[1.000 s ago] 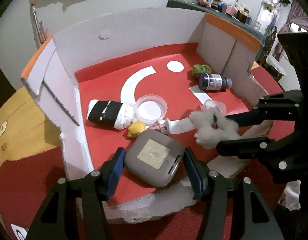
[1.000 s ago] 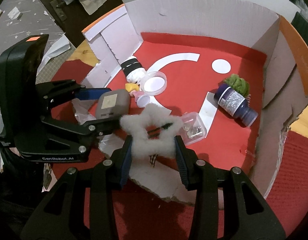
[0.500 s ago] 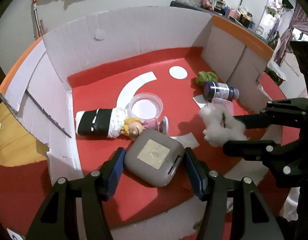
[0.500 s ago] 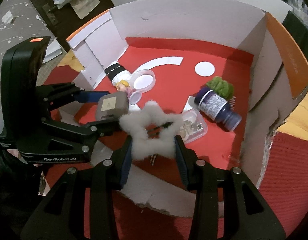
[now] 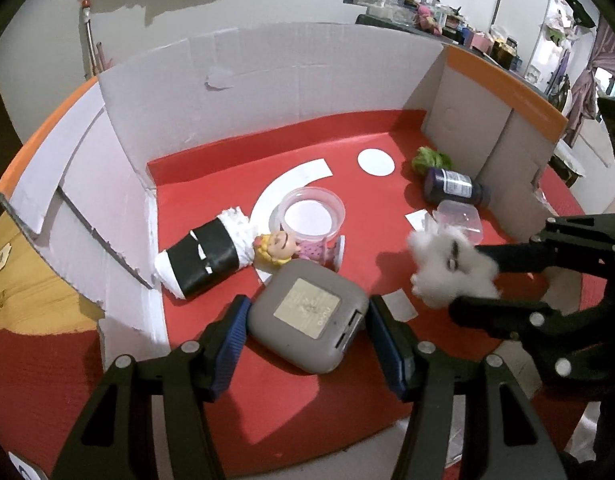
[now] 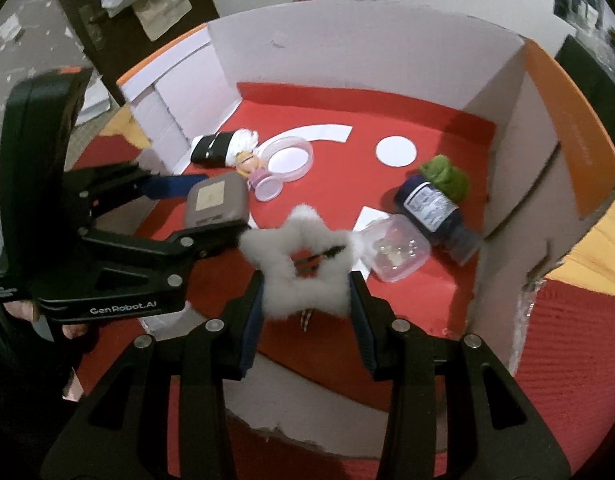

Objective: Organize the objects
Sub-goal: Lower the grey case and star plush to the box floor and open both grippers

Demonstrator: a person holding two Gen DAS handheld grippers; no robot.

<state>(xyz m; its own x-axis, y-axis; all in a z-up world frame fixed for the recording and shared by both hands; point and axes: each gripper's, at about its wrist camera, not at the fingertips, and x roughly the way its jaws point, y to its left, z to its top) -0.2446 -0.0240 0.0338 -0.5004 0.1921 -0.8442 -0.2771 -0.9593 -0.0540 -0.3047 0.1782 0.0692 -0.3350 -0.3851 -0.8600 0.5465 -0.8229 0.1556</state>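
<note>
My left gripper (image 5: 307, 320) is shut on a grey square case (image 5: 309, 322), held just above the red floor of the cardboard box (image 5: 267, 92). The case also shows in the right wrist view (image 6: 215, 206). My right gripper (image 6: 305, 280) is shut on a white fluffy star (image 6: 303, 268), held over the box floor to the right of the case. The star also shows in the left wrist view (image 5: 451, 268).
In the box lie a black and white roll (image 5: 205, 256), a small doll (image 5: 283, 246), a clear round tub (image 5: 309, 214), a purple bottle (image 5: 453, 188), a green ball (image 5: 431, 160) and a clear lidded tub (image 6: 395, 250). White walls (image 6: 347, 56) ring the box.
Both grippers have moved forward over the torn front edge and into the box, carrying the case and the star. The doll now lies face up beside the roll.
</note>
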